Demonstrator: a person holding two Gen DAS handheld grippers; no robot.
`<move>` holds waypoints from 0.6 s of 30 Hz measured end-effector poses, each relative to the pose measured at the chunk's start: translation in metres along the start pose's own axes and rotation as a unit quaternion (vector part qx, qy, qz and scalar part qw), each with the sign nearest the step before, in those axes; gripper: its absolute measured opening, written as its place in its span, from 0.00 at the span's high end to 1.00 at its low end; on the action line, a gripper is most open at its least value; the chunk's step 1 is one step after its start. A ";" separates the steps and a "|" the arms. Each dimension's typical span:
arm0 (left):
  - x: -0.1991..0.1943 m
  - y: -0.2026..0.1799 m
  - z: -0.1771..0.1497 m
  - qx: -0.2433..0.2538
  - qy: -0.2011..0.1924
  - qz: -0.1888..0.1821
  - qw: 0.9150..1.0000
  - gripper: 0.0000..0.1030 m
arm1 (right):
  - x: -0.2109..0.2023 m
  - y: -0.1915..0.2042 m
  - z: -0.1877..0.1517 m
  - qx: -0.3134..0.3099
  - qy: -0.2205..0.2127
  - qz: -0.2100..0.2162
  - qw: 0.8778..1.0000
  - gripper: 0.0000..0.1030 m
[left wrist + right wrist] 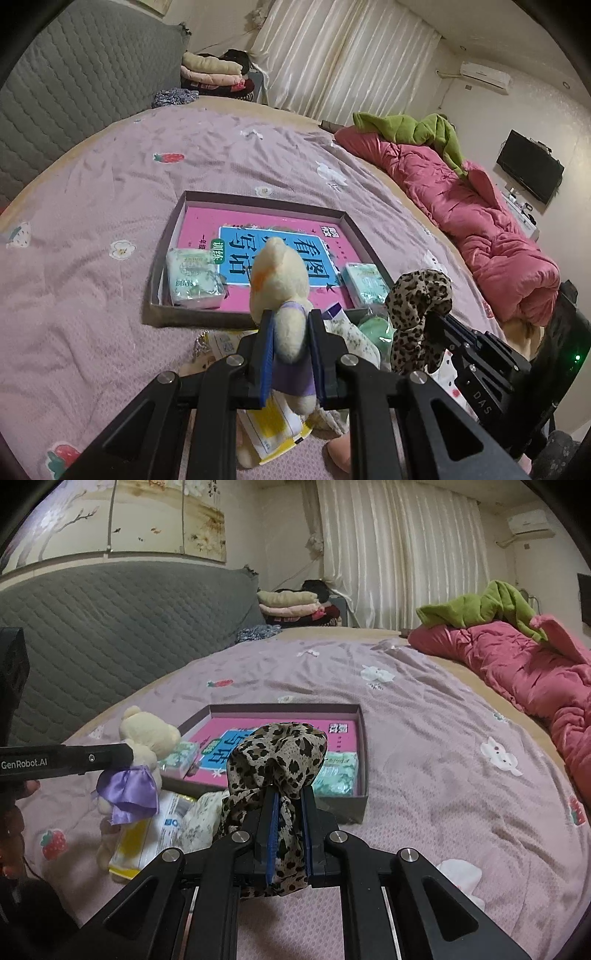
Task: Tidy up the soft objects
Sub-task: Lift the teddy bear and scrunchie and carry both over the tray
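My left gripper (290, 321) is shut on a cream plush bear (280, 280) in a purple dress and holds it above the bed, just short of the shallow grey box (162, 295). The bear also shows in the right wrist view (147, 738). My right gripper (288, 794) is shut on a leopard-print cloth (277, 753), also in the left wrist view (417, 310), held near the box's (364, 746) front edge. The box holds a pink book (266, 254) and two tissue packs (194, 278) (364, 282).
Below the grippers lie a yellow-edged packet (136, 843), a floral cloth (201, 818) and a green item (375, 328) on the pink bedsheet (92, 229). A red quilt (480, 229) with a green garment (424, 133) lies at the right. Folded clothes (214, 74) sit beyond the bed.
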State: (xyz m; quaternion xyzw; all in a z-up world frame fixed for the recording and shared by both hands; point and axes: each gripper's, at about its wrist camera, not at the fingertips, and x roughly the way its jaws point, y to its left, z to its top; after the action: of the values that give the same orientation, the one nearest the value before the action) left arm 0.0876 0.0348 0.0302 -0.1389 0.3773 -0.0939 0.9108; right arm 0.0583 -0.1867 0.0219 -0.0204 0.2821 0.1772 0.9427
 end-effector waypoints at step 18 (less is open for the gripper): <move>0.012 0.006 0.014 -0.004 -0.017 0.008 1.000 0.83 | 0.008 -0.011 0.015 0.030 -0.024 -0.005 0.999 0.89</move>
State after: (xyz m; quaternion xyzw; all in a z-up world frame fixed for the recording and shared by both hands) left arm 0.1062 0.0392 0.0296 -0.1412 0.3635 -0.0832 0.9171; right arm 0.0767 -0.1927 0.0294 0.0108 0.2642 0.1641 0.9503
